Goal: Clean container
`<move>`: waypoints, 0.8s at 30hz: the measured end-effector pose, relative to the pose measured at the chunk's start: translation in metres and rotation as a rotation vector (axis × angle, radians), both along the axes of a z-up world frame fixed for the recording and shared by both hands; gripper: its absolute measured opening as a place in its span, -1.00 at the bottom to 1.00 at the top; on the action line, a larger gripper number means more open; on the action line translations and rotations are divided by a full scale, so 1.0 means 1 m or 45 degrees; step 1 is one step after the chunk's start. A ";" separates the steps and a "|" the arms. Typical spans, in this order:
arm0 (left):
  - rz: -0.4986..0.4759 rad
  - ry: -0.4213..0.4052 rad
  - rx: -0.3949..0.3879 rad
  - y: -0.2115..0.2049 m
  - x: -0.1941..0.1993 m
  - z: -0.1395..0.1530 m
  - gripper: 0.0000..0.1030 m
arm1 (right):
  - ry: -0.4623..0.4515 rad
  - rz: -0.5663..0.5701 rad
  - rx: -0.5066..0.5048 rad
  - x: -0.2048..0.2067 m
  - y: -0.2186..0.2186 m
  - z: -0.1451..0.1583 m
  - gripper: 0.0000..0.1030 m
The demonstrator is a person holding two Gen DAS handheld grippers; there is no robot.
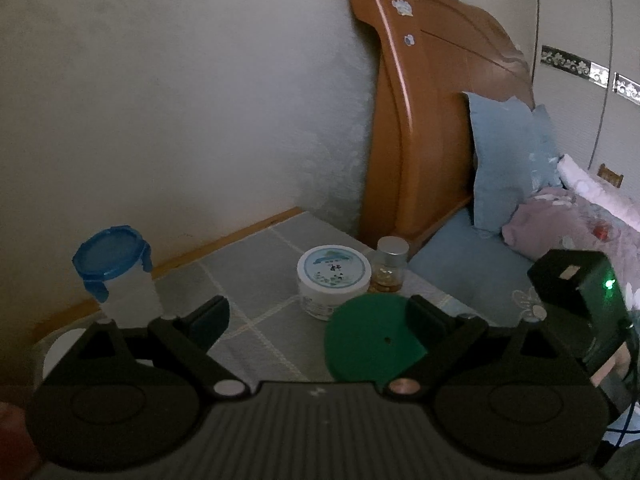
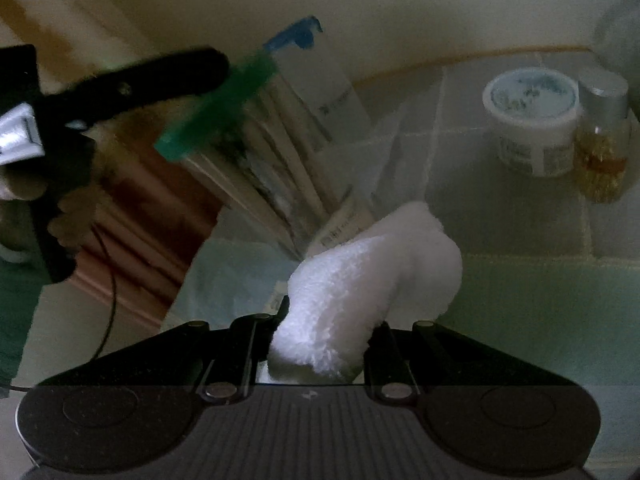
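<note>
My left gripper point(image 1: 316, 316) stands wide open over the bedside table. A round green lid point(image 1: 370, 340) lies against its right finger, and I cannot tell whether the two touch. A tall clear container with a blue clip lid point(image 1: 114, 264) stands at the left. In the blurred right wrist view, the green lid point(image 2: 216, 108) caps a tilted clear container point(image 2: 280, 176). The left gripper's finger point(image 2: 172, 72) reaches to that lid. The blue-lidded container point(image 2: 320, 76) is just behind. My right gripper point(image 2: 328, 328) is shut on a fluffy white cloth point(image 2: 372, 264) close to the clear container's base.
A white cream jar point(image 1: 334, 280) point(image 2: 532, 120) and a small silver-capped bottle point(image 1: 390, 268) point(image 2: 600, 148) stand at the back of the checked tablecloth point(image 1: 248, 272). A wooden headboard point(image 1: 420, 120), a blue pillow point(image 1: 508, 160) and bedding lie to the right. The wall is behind.
</note>
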State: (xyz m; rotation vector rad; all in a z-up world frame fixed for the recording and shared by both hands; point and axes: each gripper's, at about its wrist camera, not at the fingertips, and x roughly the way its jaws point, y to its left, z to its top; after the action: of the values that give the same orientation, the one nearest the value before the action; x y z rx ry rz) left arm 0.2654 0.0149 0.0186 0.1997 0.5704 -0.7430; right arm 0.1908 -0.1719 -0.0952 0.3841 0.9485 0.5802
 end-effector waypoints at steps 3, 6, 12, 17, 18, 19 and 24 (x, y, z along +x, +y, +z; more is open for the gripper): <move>0.005 -0.002 0.007 0.000 0.000 0.001 0.86 | 0.025 -0.019 0.013 0.001 -0.001 -0.005 -0.63; 0.009 -0.016 0.021 -0.002 -0.002 0.001 0.86 | 0.025 -0.048 0.011 -0.005 -0.004 -0.003 -0.63; 0.032 -0.031 0.038 -0.003 -0.006 0.002 0.86 | -0.041 -0.135 -0.003 -0.029 -0.018 0.020 -0.63; 0.042 -0.032 0.036 -0.003 -0.006 0.002 0.86 | -0.153 -0.185 -0.021 -0.051 -0.025 0.055 -0.62; 0.042 -0.030 0.035 -0.003 -0.005 0.002 0.86 | -0.177 -0.188 -0.023 -0.053 -0.024 0.062 -0.62; 0.043 -0.029 0.034 -0.003 -0.005 0.002 0.86 | -0.200 -0.187 -0.021 -0.056 -0.024 0.069 -0.62; 0.046 -0.025 0.027 -0.001 -0.004 0.001 0.87 | -0.282 -0.135 0.004 -0.062 -0.016 0.088 -0.62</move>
State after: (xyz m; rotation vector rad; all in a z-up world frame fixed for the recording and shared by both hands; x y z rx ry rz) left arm 0.2611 0.0135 0.0196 0.2159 0.5621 -0.6996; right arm 0.1292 -0.1883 -0.0069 0.3629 0.7107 0.5158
